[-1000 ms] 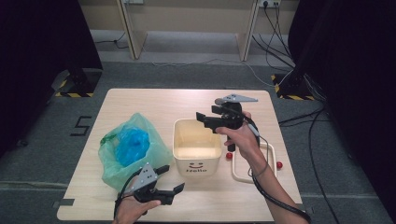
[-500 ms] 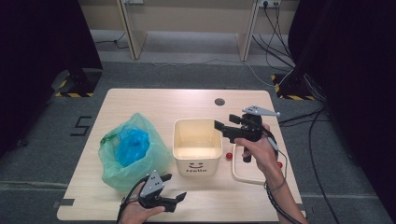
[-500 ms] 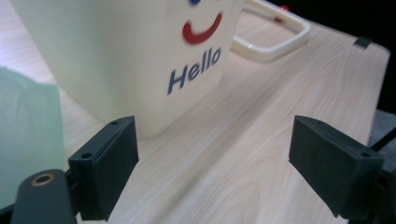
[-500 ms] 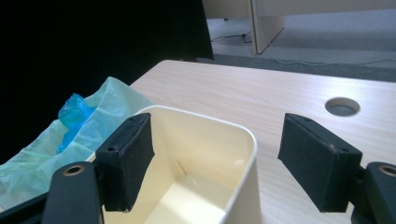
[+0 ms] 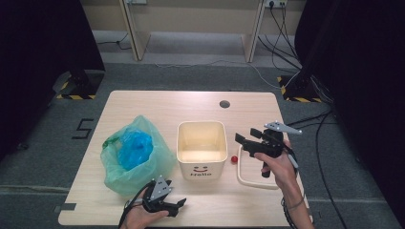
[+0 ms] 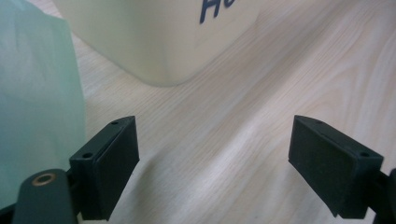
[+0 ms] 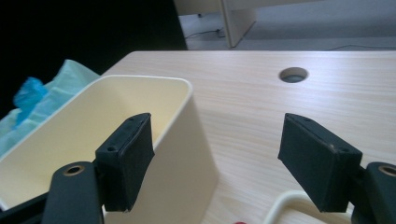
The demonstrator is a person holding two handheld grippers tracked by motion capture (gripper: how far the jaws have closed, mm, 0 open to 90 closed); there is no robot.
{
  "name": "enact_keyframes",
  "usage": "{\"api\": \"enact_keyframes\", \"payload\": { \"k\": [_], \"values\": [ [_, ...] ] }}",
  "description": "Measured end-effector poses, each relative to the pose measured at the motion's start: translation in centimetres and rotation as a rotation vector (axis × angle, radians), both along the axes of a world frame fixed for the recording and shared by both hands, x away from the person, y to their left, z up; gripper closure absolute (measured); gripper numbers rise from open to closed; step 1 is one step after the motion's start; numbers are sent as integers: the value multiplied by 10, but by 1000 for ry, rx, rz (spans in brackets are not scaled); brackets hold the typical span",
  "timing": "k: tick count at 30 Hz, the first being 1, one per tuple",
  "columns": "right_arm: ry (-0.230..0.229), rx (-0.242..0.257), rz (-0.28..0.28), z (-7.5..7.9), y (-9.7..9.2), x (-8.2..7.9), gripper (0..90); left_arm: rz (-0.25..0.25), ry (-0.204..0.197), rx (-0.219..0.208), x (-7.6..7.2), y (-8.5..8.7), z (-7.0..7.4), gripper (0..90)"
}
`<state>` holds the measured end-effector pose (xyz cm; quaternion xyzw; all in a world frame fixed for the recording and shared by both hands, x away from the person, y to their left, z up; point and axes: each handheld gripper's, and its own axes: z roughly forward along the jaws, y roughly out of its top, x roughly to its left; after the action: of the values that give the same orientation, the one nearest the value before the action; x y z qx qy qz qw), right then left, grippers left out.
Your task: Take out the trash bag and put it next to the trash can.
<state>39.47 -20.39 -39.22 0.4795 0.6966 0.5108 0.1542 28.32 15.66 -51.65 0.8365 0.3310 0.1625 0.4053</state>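
Note:
A cream bin (image 5: pixel 201 148) with a smiley and "Hello" on its front stands mid-table. My right gripper (image 5: pixel 247 136) hovers just right of it, open and empty, jaws pointing at the bin. In the right gripper view my right gripper (image 7: pixel 219 140) straddles the bin's near corner (image 7: pixel 187 121). My left gripper (image 5: pixel 179 206) rests near the table's front edge, open with nothing in it. In the left gripper view my left gripper (image 6: pixel 217 140) faces bare wood, with the bin (image 6: pixel 154 37) ahead and the green bag (image 6: pixel 37 102) at the left.
A green plastic bag (image 5: pixel 131 160) with something blue inside lies left of the bin. A small red ball (image 5: pixel 234 159) sits at the bin's right, beside a cream ring (image 5: pixel 248 179) lying flat. A cable hole (image 5: pixel 224 103) marks the far table.
My right gripper has come back from over the bin's far right rim, rightward and toward the near side. My left gripper has drawn back slightly toward the front edge.

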Motion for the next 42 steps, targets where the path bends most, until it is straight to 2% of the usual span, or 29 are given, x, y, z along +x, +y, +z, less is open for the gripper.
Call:
{"api": "enact_keyframes", "payload": {
  "k": [2,6,8,13,22,23,24,31,42],
  "values": [
    [1,-34,-19,-4,-4,-1,260,-1,1,8,0,0,0,155],
    [21,-38,-44,-12,-12,-1,260,-1,-14,26,2,3,-1,156],
    [27,-56,-68,-16,-19,-1,260,1,-8,35,4,4,-1,156],
    [38,-62,-96,-23,-31,-2,260,-11,6,55,5,4,-4,156],
    [68,-98,-163,-37,-52,2,259,-8,34,36,8,4,-5,150],
    [67,-106,-166,-38,-54,2,258,-7,57,27,9,5,-5,149],
    [68,-109,-169,-39,-55,2,258,-8,59,26,10,5,-5,146],
    [94,-105,-195,-47,-65,4,246,-9,59,26,10,5,-6,144],
    [133,-128,-220,-61,-74,3,244,-9,59,26,10,5,-6,143]
  ]
}}
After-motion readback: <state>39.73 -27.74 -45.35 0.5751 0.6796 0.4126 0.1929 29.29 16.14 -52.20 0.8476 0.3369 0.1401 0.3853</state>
